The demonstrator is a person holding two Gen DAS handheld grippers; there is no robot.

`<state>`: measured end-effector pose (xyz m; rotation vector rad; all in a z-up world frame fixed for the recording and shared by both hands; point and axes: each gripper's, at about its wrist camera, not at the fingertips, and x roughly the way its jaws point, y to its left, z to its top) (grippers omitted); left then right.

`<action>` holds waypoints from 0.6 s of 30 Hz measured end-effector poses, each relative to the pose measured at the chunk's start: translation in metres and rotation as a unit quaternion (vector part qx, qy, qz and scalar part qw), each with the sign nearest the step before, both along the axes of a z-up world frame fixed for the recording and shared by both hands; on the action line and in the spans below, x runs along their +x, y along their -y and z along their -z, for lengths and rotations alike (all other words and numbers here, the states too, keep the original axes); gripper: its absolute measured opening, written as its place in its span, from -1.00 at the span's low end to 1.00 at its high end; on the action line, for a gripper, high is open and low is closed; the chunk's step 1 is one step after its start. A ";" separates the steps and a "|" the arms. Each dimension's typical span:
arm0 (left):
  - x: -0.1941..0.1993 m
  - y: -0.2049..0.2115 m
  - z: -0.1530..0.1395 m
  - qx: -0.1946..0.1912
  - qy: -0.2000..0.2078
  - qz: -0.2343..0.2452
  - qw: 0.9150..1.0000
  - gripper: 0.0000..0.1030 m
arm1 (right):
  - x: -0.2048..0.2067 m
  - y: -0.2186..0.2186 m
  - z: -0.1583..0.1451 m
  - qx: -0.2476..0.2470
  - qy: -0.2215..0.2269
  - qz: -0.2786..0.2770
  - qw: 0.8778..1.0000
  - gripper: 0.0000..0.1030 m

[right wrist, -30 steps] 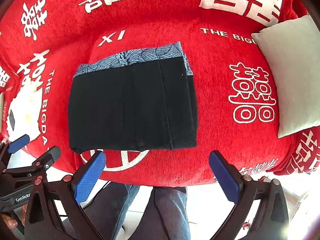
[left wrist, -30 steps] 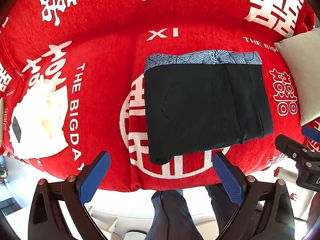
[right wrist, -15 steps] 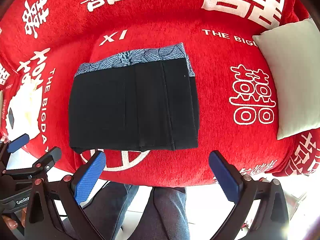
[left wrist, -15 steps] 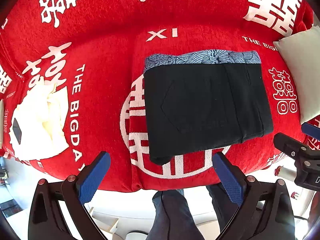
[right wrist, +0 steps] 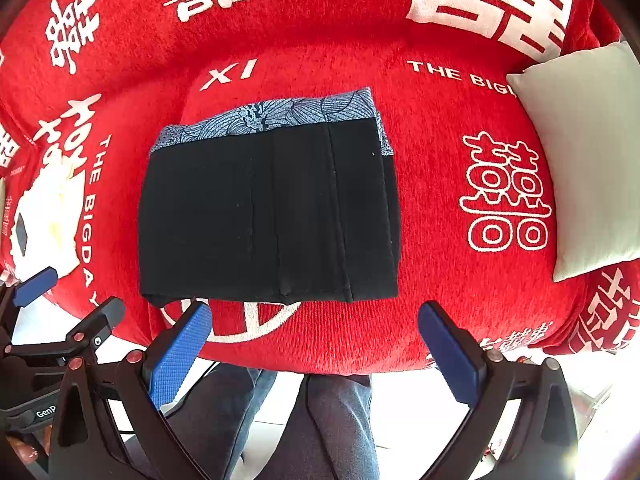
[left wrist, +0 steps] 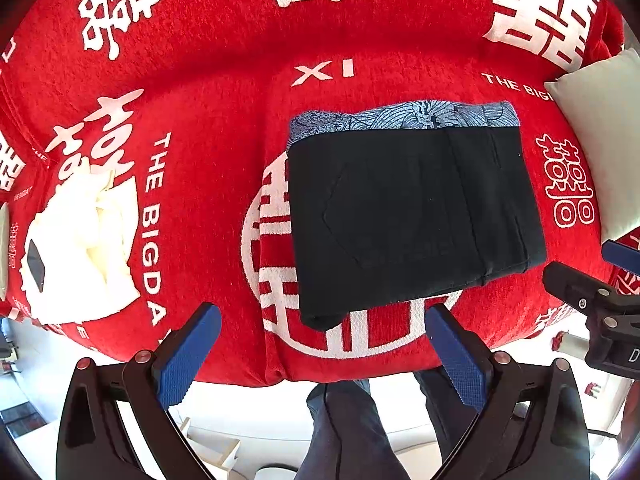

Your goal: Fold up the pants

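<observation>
above folded pants (left wrist: 408, 220) (both agape): grippers (left wrist: 320, 354) hover

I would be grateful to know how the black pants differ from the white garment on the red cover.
The pants are black and folded into a flat rectangle; the white garment is crumpled. The pants lie mid-cover, the garment at its left edge. Both rest on the red cover, untouched.

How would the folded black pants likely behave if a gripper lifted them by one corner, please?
The folded black pants would probably sag and unfold, being soft stacked layers. They look fairly heavy for cloth. Pushed, they'd likely bunch on the fuzzy red cover.
</observation>
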<state>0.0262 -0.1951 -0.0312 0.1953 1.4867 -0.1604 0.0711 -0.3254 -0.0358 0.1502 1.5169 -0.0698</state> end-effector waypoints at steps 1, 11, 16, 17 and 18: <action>0.000 0.000 0.000 -0.001 0.000 0.000 1.000 0.99 | 0.000 0.000 0.000 0.000 0.000 0.000 1.000 0.99; 0.001 -0.002 0.002 -0.003 0.001 -0.012 1.000 0.99 | 0.000 -0.001 0.001 -0.001 -0.002 0.000 1.000 0.99; 0.001 -0.002 0.000 -0.011 0.013 -0.013 1.000 0.99 | 0.000 -0.001 0.002 -0.001 -0.003 0.000 1.000 0.99; 0.001 -0.001 -0.001 -0.013 0.014 -0.010 1.000 0.99 | 0.000 -0.001 0.003 -0.001 -0.003 0.001 1.000 0.99; 0.001 0.000 -0.001 -0.015 0.012 -0.008 1.000 0.99 | 0.001 0.000 0.003 -0.001 -0.004 0.002 1.000 0.99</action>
